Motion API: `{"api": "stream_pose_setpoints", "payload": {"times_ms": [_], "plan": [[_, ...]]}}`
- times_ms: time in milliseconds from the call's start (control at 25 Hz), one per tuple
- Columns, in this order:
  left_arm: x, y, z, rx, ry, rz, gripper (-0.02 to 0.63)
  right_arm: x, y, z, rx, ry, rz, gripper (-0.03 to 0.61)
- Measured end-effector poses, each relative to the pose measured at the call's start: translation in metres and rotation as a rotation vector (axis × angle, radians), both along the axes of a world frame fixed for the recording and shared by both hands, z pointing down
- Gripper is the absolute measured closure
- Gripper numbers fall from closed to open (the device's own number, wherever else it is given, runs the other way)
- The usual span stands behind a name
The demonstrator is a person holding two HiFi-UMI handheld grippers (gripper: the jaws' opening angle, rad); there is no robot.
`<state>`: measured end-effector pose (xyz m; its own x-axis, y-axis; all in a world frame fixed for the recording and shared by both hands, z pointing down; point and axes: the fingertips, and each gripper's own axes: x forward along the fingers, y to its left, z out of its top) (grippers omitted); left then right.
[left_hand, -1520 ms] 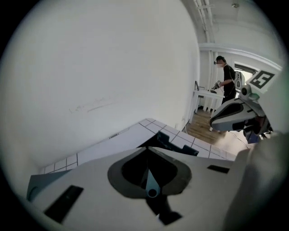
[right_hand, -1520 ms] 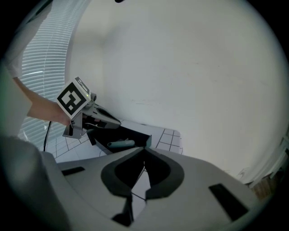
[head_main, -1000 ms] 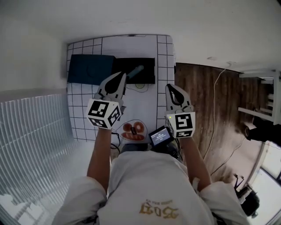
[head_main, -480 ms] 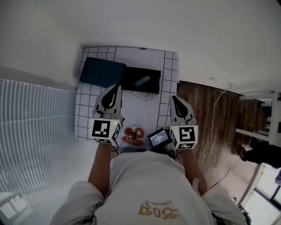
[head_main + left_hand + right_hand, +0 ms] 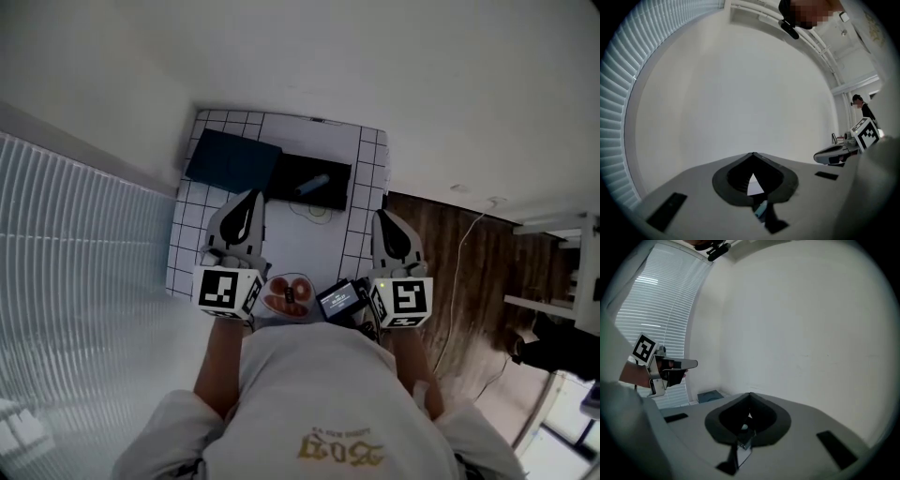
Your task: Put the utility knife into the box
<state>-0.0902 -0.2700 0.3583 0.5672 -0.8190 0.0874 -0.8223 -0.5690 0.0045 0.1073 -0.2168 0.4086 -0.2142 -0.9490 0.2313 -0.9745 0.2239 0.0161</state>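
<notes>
Head view: the left gripper (image 5: 251, 197) and the right gripper (image 5: 384, 217) hover empty. The pale blue utility knife (image 5: 314, 183) lies inside the black open box (image 5: 286, 173) on the white gridded table (image 5: 370, 159).
Left gripper view: the jaws are pressed together on nothing, and they hide most of the table.
Right gripper view: the jaws are likewise closed and empty.

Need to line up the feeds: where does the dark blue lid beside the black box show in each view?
Head view: dark blue lid, upper centre, just left of the black box.
Left gripper view: not in it.
Right gripper view: lid, lower left, below the blinds.
Shared landmark: the slatted blinds, at the left in all three.
</notes>
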Motion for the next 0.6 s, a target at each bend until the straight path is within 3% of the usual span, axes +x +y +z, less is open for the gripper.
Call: {"api": "stream_pose_setpoints", "payload": {"times_ms": [600], "plan": [[0.007,-0.004,0.002,-0.001,-0.018,0.025,0.606,0.011,0.005,-0.007,0.011,-0.010,0.041,0.572]]}}
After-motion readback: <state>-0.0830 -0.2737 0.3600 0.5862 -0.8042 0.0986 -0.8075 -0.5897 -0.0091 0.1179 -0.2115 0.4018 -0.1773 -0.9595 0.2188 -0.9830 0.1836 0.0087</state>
